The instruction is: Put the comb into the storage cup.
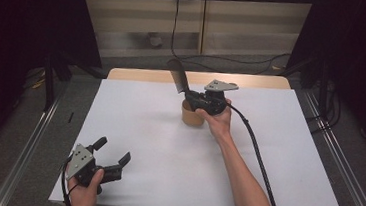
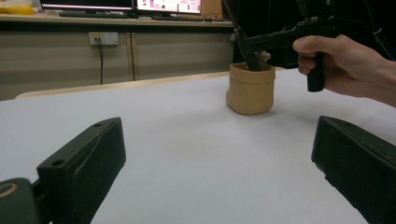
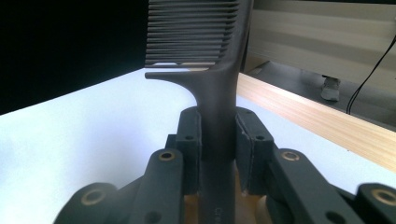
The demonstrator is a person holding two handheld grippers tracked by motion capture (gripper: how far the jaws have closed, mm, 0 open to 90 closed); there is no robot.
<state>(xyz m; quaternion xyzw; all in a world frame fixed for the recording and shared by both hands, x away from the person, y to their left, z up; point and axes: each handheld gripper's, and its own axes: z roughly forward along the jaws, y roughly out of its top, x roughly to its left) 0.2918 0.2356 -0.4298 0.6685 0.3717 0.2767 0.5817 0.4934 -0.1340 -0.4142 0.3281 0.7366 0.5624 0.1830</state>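
A dark grey comb (image 1: pixel 178 75) stands nearly upright with its handle down in a small tan cup (image 1: pixel 192 116) near the table's far middle. My right gripper (image 1: pixel 191 97) is shut on the comb's handle just above the cup. In the right gripper view the pads (image 3: pixel 192 135) press both sides of the comb (image 3: pixel 215 93), teeth at the top. My left gripper (image 1: pixel 113 151) rests open at the front left of the table, nothing between its jaws. The left gripper view looks across at the cup (image 2: pixel 251 88), the comb's handle (image 2: pixel 246 49) and the right hand's gripper body (image 2: pixel 285 42).
A white sheet covers the table (image 1: pixel 133 129), with a strip of bare wood (image 1: pixel 143 74) along the far edge. A black cable (image 1: pixel 257 154) trails from the right gripper over the sheet. Metal rails (image 1: pixel 32 140) run along both sides on the floor.
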